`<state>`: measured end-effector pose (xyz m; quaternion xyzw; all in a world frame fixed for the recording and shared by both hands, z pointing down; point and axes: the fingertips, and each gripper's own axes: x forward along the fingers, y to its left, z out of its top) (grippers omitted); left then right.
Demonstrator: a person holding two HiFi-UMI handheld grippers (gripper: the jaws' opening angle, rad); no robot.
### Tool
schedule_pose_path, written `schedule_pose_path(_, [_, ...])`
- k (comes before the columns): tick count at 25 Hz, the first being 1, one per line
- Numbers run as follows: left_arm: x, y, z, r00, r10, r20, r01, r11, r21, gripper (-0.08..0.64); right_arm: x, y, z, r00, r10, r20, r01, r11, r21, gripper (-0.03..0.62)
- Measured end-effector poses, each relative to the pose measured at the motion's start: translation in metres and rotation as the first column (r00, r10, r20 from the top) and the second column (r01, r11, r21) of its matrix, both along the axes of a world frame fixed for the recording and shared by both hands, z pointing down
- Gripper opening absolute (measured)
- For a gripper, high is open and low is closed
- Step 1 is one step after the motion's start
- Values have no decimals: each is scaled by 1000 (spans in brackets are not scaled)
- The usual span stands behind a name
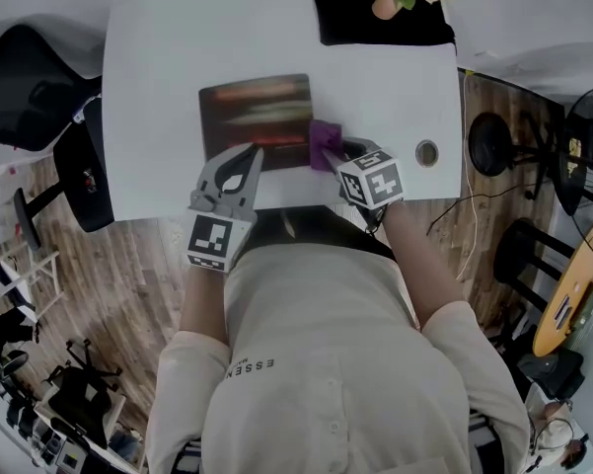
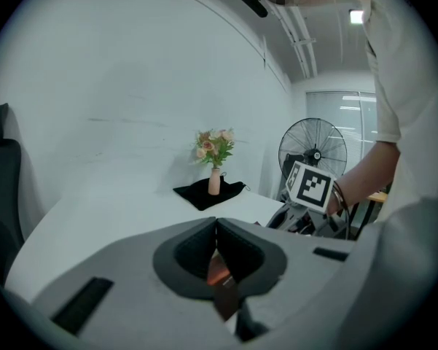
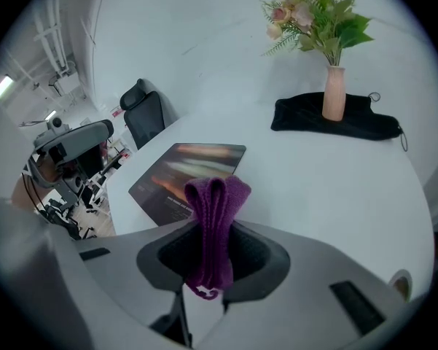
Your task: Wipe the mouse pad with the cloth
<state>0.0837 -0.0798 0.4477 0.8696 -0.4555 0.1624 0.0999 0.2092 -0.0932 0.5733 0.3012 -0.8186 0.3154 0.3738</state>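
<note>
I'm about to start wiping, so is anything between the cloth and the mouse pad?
Nothing visible does. The cloth in the right claw is at the pad's right edge, and the pad's top is bare. The left claw pinches its near edge; the vase stands far behind.

Cream shirt [image 1: 326, 363], grey left claw [image 1: 251, 154], right claw [image 1: 335, 152]

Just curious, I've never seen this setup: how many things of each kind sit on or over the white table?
Mouse pad: 1
Cloths: 2, purple cloth and black cloth
Vase of flowers: 1
Total: 4
</note>
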Motion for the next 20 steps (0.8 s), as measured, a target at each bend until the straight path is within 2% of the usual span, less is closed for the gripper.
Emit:
schedule_pose_path(4, [6, -3, -4, 1000, -3, 4, 3, 1000, 11, 3, 16, -3, 0, 999, -5, -51, 6, 1000, 18, 100])
schedule_pose_path(7, [9, -4, -10, 1000, -5, 6, 5, 1000, 24, 3, 20, -6, -7, 999, -2, -53, 4, 999, 34, 100])
schedule_pose_path(14, [0, -7, -33, 1000, -13, 8, 12, 998, 63, 3, 4, -18, -51, 999, 0, 38, -6, 989, 146, 100])
schedule_pose_path(20, [-29, -15, -62, 999, -33, 20, 30, 993, 116, 3, -23, -36, -104, 993, -10, 119, -28, 949, 313, 100])
